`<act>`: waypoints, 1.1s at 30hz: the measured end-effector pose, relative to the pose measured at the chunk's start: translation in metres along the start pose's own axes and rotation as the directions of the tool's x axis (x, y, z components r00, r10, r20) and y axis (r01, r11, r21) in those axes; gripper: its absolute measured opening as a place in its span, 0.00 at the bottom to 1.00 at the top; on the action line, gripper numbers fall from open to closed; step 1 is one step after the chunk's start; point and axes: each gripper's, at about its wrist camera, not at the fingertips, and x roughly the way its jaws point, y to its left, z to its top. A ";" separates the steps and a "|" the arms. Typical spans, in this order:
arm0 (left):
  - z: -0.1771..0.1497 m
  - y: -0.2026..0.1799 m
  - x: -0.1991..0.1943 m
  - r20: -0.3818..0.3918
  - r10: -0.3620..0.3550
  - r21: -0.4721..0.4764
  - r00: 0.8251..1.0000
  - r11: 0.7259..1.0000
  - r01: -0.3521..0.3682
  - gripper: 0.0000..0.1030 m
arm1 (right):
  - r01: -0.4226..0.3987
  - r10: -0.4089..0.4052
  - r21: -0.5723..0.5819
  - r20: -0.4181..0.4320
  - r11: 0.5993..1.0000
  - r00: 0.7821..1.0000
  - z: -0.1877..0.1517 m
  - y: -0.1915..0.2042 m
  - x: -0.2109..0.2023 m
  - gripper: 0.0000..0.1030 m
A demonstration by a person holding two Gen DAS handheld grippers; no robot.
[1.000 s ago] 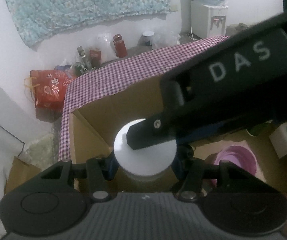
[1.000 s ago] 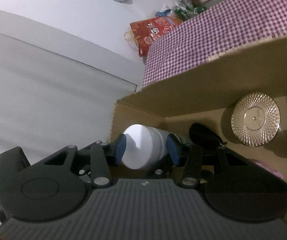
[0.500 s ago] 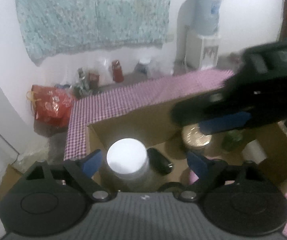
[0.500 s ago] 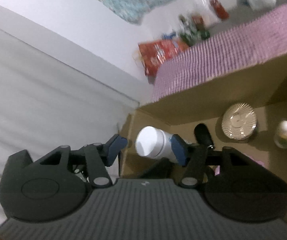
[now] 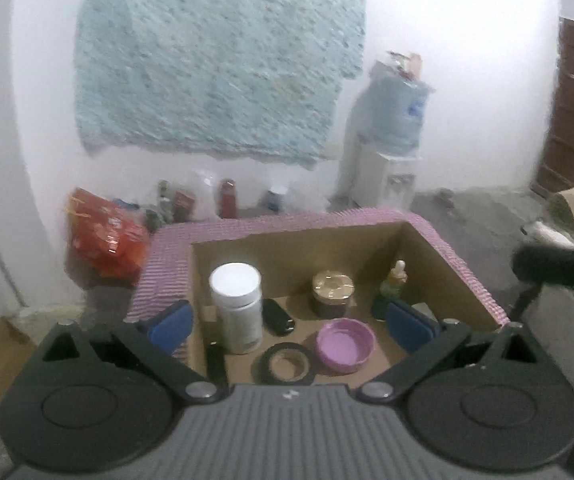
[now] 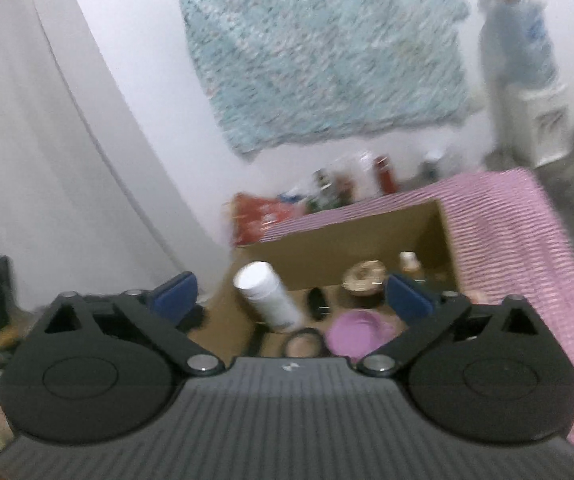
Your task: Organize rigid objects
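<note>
Both grippers are hanging wide open over the cardboard box (image 5: 439, 256).
The left gripper (image 5: 289, 322) and right gripper (image 6: 291, 294), jaws just opened, are gripping nothing; the white bottle (image 5: 237, 304) is standing in the box's left corner.

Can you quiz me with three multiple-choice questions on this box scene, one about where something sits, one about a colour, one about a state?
1. Where does the white bottle stand in the cardboard box?
A. left side
B. right side
C. outside it

2. What colour is the small bowl?
A. green
B. purple
C. yellow

3. How is the left gripper?
A. shut on the bottle
B. shut on the bowl
C. open, holding nothing

Answers:
1 A: the bottle stands upright by the box's left wall.
2 B: the bowl beside the black ring is purple.
3 C: its blue pads stand wide apart, having just opened, with nothing pressed between them.
</note>
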 end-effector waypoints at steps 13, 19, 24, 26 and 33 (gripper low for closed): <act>-0.032 -0.038 -0.009 -0.051 0.029 0.054 0.998 0.998 -0.027 1.00 | 0.343 -0.327 -0.207 0.108 0.916 0.939 -0.058 0.026 -0.034 0.99; -0.035 -0.044 -0.009 -0.044 0.009 0.009 0.999 1.000 -0.009 1.00 | 0.445 -0.411 -0.219 0.186 0.868 0.893 -0.064 0.032 -0.048 0.99; -0.037 -0.049 -0.010 -0.043 -0.024 -0.026 0.999 0.999 0.023 1.00 | 0.478 -0.439 -0.201 0.208 0.855 0.874 -0.065 0.028 -0.060 0.99; -0.038 -0.051 -0.009 -0.054 -0.030 -0.007 0.998 1.000 0.030 1.00 | 0.493 -0.457 -0.185 0.206 0.850 0.865 -0.065 0.025 -0.062 0.99; -0.041 -0.066 -0.004 -0.079 0.003 0.058 0.997 0.998 0.002 1.00 | 0.553 -0.517 -0.189 0.211 0.811 0.830 -0.073 0.024 -0.061 0.99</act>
